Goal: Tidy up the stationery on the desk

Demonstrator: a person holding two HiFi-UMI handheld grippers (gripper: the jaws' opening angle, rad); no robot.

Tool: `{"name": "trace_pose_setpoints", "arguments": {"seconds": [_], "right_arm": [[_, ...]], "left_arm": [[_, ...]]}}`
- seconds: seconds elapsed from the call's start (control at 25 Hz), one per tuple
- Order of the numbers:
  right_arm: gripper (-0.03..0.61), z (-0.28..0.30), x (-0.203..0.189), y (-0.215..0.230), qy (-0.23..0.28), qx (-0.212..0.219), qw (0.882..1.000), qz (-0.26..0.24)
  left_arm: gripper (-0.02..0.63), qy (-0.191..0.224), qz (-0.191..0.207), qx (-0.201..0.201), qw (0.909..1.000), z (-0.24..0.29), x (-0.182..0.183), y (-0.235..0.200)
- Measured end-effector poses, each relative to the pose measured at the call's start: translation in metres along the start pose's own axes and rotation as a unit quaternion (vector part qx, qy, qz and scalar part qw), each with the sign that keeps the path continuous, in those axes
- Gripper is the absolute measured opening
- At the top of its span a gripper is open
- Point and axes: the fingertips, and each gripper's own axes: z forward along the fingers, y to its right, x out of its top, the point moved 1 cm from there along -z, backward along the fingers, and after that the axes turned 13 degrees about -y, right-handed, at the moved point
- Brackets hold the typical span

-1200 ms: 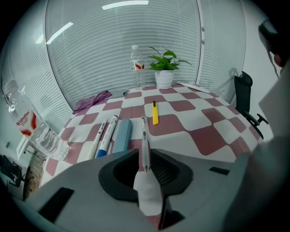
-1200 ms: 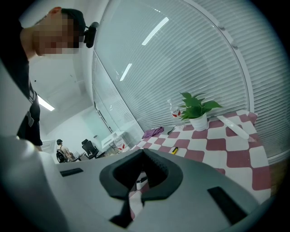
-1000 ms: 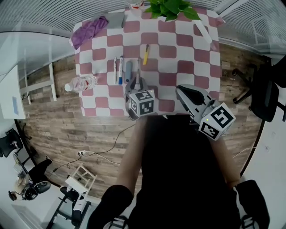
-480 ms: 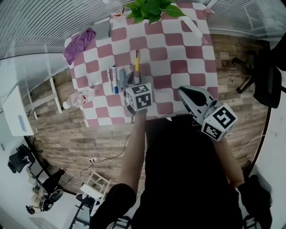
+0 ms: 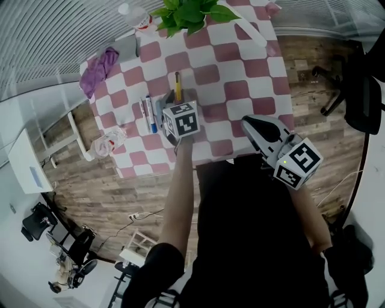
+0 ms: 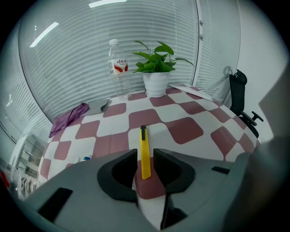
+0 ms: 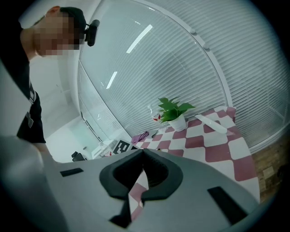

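Honestly, this tidy-up looks like it's barely started. The desk (image 5: 252,90) with its pink-and-white check cloth has stuff scattered all over it. At the back are a potted plant (image 5: 186,12) and a water bottle (image 5: 135,17), with a purple cloth (image 5: 99,66) bunched at the left corner. None of that is stationery, so I'd guess it stays where it is.

The real work is the small stuff. Two pens (image 5: 147,114) lie side by side near the left part of the desk, with a grey stick-shaped thing (image 5: 160,110) just beside them that I can't identify. None of it is gathered into any holder I can see, so pretty much everything is left to do.

The right gripper (image 7: 143,151) hangs off the near edge of the desk with its jaws pressed together and nothing in them.

The left gripper (image 6: 145,156) is over the middle of the cloth. Its jaws have just been opening and now stand about halfway apart.

The yellow utility knife (image 6: 143,138) lies flat on the cloth, running lengthwise along the gripper's line. Its near end sits between the jaw tips and the rest sticks out toward the plant. There's a sliver of gap on each side, so the pads aren't pressing on it.
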Motion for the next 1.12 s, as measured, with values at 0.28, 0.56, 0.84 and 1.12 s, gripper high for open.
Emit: {"name": "trace_pose_setpoints", "arguments": {"seconds": [0.28, 0.56, 0.84, 1.12], "right_arm": [[0.021, 0.001, 0.002, 0.007, 0.004, -0.003, 1.000, 0.010], [0.021, -0.002, 0.002, 0.007, 0.009, -0.006, 1.000, 0.011], [0.021, -0.003, -0.001, 0.001, 0.007, -0.006, 1.000, 0.005], [0.021, 0.003, -0.001, -0.015, 0.005, 0.010, 1.000, -0.009]], "left_arm": [[0.106, -0.024, 0.019, -0.006, 0.9995, 0.010, 0.004, -0.001], [0.086, -0.027, 0.023, -0.012, 0.9993, 0.011, 0.003, 0.003], [0.083, -0.009, 0.002, -0.032, 0.9994, 0.001, 0.009, -0.001], [0.083, 0.003, -0.026, -0.040, 0.9989, -0.026, -0.010, 0.010]]}}
